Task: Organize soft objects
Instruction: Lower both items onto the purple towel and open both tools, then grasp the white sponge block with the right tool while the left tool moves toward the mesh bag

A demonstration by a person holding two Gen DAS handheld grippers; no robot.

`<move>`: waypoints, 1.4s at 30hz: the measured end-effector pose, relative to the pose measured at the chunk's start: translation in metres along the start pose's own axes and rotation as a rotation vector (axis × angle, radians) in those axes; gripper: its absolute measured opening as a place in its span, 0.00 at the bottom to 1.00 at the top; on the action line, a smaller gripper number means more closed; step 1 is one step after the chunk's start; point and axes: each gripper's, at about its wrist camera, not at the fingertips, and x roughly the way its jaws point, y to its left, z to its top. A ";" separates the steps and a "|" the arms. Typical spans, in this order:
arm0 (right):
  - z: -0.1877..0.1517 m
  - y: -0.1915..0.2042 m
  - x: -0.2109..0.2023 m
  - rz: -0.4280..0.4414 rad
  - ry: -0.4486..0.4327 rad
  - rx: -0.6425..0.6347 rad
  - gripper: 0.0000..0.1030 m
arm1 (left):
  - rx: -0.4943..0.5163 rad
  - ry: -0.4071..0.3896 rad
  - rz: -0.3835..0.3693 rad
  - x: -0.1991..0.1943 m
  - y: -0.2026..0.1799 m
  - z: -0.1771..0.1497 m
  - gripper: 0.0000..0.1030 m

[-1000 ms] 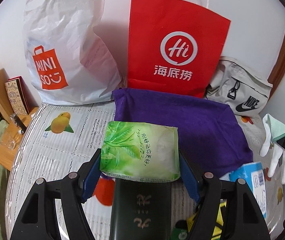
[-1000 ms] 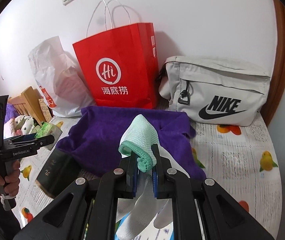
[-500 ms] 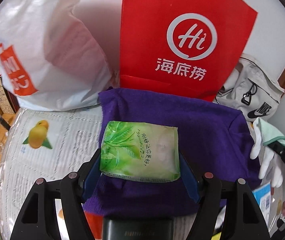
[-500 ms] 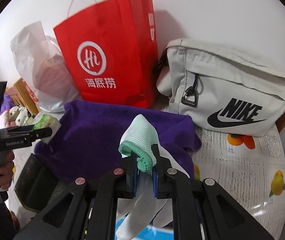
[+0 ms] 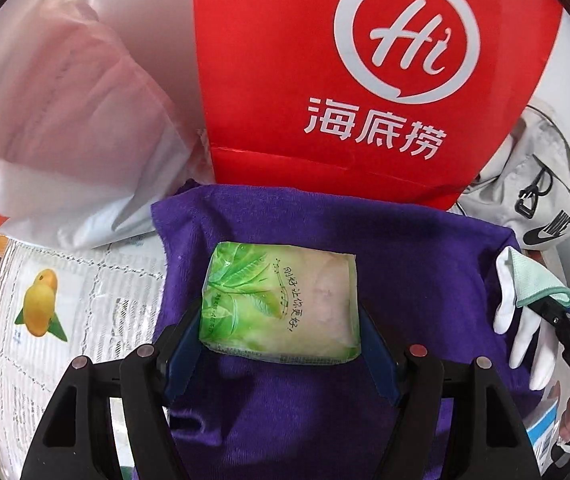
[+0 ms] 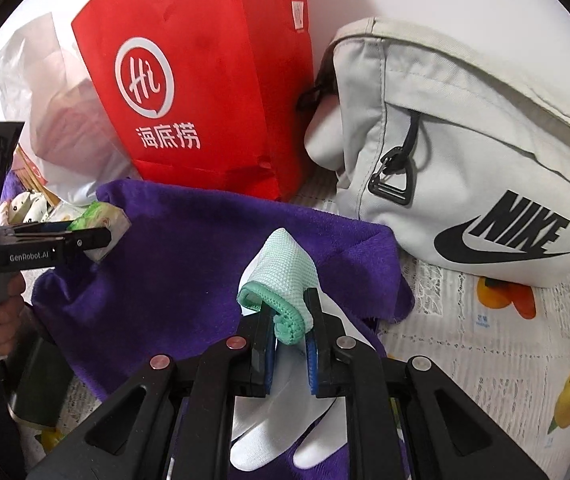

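Now both soft things hang over the purple towel (image 5: 405, 248).
Left hand-held gripper (image 5: 281, 344) clamps the tissue pack (image 5: 281, 304), right hand-held gripper (image 6: 289, 344) pinches the glove (image 6: 281, 264); lower gently before letting go.

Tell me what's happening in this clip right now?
A person holds a gripper in each hand above a purple towel. The left gripper clamps a green tissue pack; the right gripper pinches a white glove by its cuff. Neither item has been put down yet.

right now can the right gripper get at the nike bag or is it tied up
Probably not yet. The right gripper is shut on a white glove, so it is occupied. The path to the Nike bag looks open; only the purple towel's corner lies between.
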 end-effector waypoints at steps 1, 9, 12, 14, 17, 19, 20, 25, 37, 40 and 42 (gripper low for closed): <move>0.000 -0.001 0.002 0.000 0.007 0.002 0.14 | -0.002 0.005 -0.002 0.001 0.000 0.001 0.69; 0.000 -0.002 0.009 -0.007 0.028 -0.008 0.14 | -0.008 0.028 -0.018 0.009 -0.002 0.006 0.69; 0.002 0.000 0.013 -0.010 0.031 -0.008 0.16 | -0.015 0.045 -0.042 0.014 -0.002 0.007 0.73; 0.003 0.001 0.014 -0.011 0.035 -0.002 0.23 | -0.009 0.040 -0.048 0.014 -0.006 0.007 0.85; 0.003 0.001 0.010 -0.013 0.032 -0.002 0.40 | 0.014 0.012 -0.026 0.009 -0.013 0.005 0.86; 0.003 0.001 0.004 -0.018 0.022 -0.004 0.46 | 0.018 0.009 -0.030 0.007 -0.013 0.006 0.86; 0.003 0.002 0.002 -0.020 0.017 -0.006 0.48 | 0.019 0.008 -0.035 0.005 -0.014 0.006 0.86; 0.002 0.004 -0.014 -0.022 0.001 0.004 0.54 | 0.028 -0.009 -0.028 -0.007 -0.019 0.006 0.86; -0.022 0.024 -0.095 -0.027 -0.054 0.065 0.63 | 0.058 -0.137 -0.026 -0.096 -0.016 -0.020 0.86; -0.035 0.034 -0.119 -0.036 -0.074 0.054 0.63 | 0.069 -0.170 -0.034 -0.119 -0.017 -0.033 0.86; -0.045 0.041 -0.134 -0.040 -0.084 0.046 0.63 | 0.081 -0.188 -0.044 -0.133 -0.018 -0.044 0.86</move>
